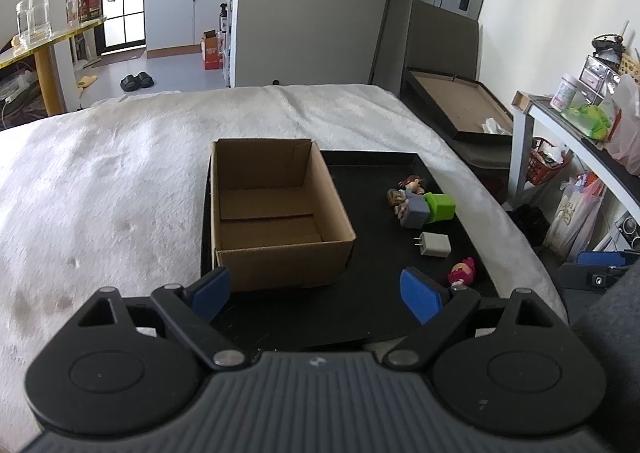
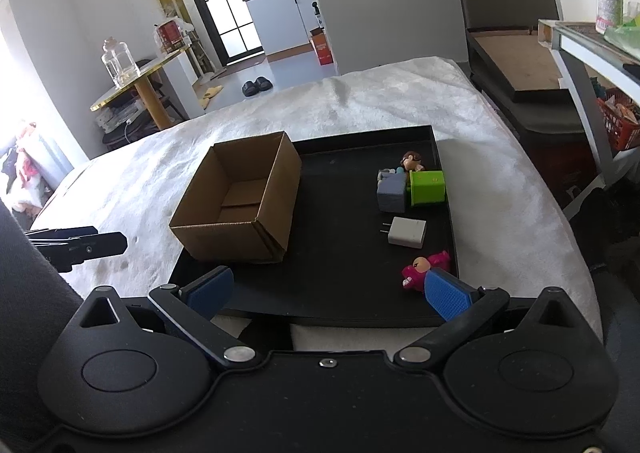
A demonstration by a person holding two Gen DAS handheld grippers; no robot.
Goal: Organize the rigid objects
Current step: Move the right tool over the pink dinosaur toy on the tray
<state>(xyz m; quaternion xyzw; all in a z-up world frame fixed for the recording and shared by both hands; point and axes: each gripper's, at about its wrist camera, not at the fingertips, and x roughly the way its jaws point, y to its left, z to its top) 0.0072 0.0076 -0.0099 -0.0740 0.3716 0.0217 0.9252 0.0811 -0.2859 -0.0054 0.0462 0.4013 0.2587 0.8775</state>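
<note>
An empty open cardboard box [image 1: 276, 213] [image 2: 240, 201] stands on the left part of a black tray [image 1: 368, 189] [image 2: 344, 253]. On the tray's right lie a white plug adapter [image 1: 435, 244] [image 2: 407, 232], a green cube [image 1: 440, 207] [image 2: 427, 187], a grey block [image 1: 416, 213] [image 2: 391, 192], a small brown-haired figure [image 1: 412, 184] [image 2: 412, 161] and a pink figure [image 1: 463, 272] [image 2: 424, 268]. My left gripper [image 1: 316, 295] is open at the tray's near edge, in front of the box. My right gripper [image 2: 328, 291] is open too, its right pad [image 2: 446, 299] just in front of the pink figure.
The tray rests on a white fluffy blanket [image 1: 120, 181] [image 2: 500, 193] over a bed. To the right stand a dark bench [image 1: 460, 113] and a white shelf [image 1: 580, 125] with clutter. A round table with a glass jar [image 2: 118, 61] is at the far left.
</note>
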